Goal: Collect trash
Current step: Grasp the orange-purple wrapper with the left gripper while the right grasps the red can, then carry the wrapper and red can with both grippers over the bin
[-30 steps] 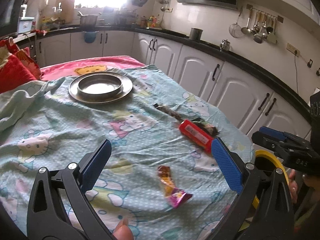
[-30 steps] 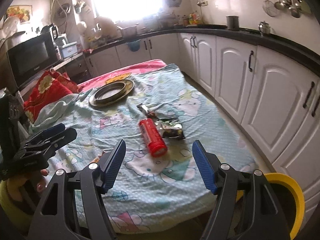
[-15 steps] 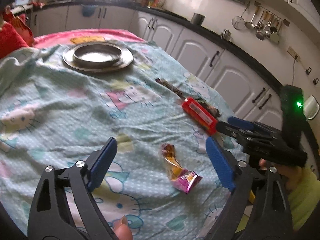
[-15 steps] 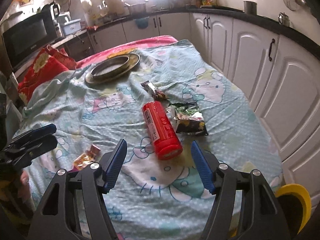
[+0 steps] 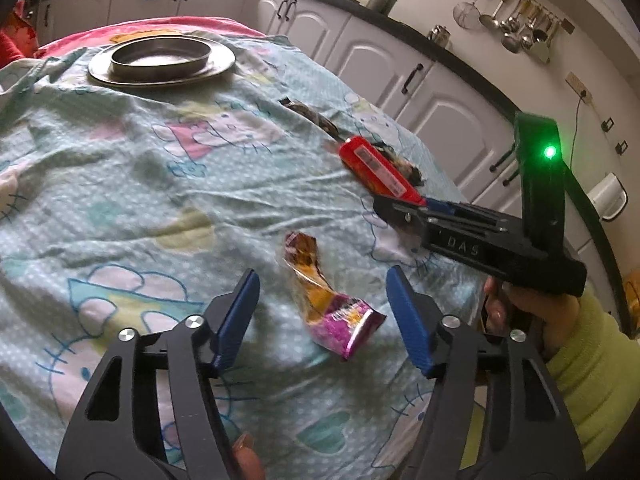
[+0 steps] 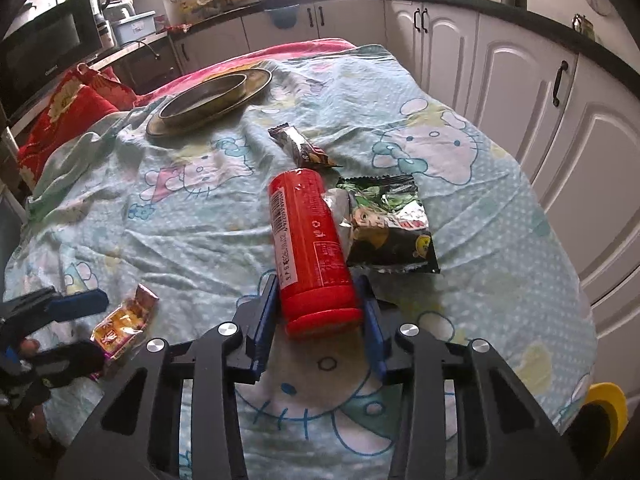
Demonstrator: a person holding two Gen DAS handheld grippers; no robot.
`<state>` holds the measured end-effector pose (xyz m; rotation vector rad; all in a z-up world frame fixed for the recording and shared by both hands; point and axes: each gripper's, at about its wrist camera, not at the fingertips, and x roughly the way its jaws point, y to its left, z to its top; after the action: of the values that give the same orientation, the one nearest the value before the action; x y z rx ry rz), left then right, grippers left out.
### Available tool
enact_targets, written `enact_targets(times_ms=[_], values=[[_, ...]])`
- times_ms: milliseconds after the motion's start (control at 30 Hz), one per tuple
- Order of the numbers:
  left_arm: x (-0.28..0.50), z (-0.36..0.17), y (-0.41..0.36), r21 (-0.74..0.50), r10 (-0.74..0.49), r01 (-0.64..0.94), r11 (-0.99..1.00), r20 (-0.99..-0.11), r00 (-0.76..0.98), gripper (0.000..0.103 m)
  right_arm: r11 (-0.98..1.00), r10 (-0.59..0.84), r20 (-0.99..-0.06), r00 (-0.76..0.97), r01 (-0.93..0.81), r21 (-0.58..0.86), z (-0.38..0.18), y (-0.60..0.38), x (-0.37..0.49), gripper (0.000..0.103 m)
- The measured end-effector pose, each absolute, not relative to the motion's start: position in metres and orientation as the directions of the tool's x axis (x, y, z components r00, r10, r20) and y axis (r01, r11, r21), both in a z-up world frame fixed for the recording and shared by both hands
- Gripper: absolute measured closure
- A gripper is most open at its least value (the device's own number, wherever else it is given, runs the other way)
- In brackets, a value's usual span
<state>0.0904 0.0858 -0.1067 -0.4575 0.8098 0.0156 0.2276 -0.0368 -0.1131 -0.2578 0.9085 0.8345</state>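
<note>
Right wrist view alone shows green-black snack packet (image 6: pixel 386 224), yellow bin (image 6: pixel 608 404)

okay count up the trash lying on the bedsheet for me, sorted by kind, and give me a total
Red canister: 1
Black-and-green snack bag: 1
Dark bar wrapper: 1
Pink-and-orange candy wrapper: 1
Total: 4 pieces of trash
</note>
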Motion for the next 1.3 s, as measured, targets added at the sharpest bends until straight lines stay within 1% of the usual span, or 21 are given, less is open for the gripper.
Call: enact_targets(times_ms=[100, 267, 333, 367, 400, 667, 1300], values=[[0.092, -0.112, 0.079, -0.376, -0.164, -0.175, 0.91, -0.712, 0.683, 0.055, 0.669, 0.536, -0.776, 0.332, -0.728, 0.15, -0.112, -0.041, 0.226, 0.067], [0.093, -0.116, 0.074, -0.33, -0.132, -0.175, 0.928, -0.727, 0.674, 0.066, 0.664, 0.547, -0.77, 0.328, -0.731, 0.16, -0.111, -0.048, 0.216, 0.068], [0.093, -0.116, 0.076, -0.318, -0.116, -0.187, 0.93, -0.734, 0.67, 0.075, 0.661, 0.55, -0.769, 0.325, -0.732, 0.163, -0.11, -0.05, 0.212, 0.068], [0.093, -0.117, 0.078, -0.31, -0.107, -0.192, 0.931, -0.737, 0.667, 0.083, 0.659, 0.553, -0.768, 0.323, -0.734, 0.165, -0.109, -0.052, 0.21, 0.068], [0.093, -0.118, 0.079, -0.309, -0.106, -0.195, 0.931, -0.739, 0.665, 0.084, 0.657, 0.554, -0.768, 0.32, -0.735, 0.168, -0.109, -0.053, 0.208, 0.068], [0.088, -0.108, 0.079, -0.305, -0.099, -0.184, 0.935, -0.72, 0.687, 0.087, 0.643, 0.569, -0.759, 0.317, -0.747, 0.17, -0.098, -0.069, 0.186, 0.069], [0.085, -0.077, 0.052, -0.28, -0.114, -0.104, 0.954, -0.665, 0.738, 0.087, 0.664, 0.621, -0.681, 0.387, -0.722, 0.195, -0.051, -0.125, 0.159, 0.071]])
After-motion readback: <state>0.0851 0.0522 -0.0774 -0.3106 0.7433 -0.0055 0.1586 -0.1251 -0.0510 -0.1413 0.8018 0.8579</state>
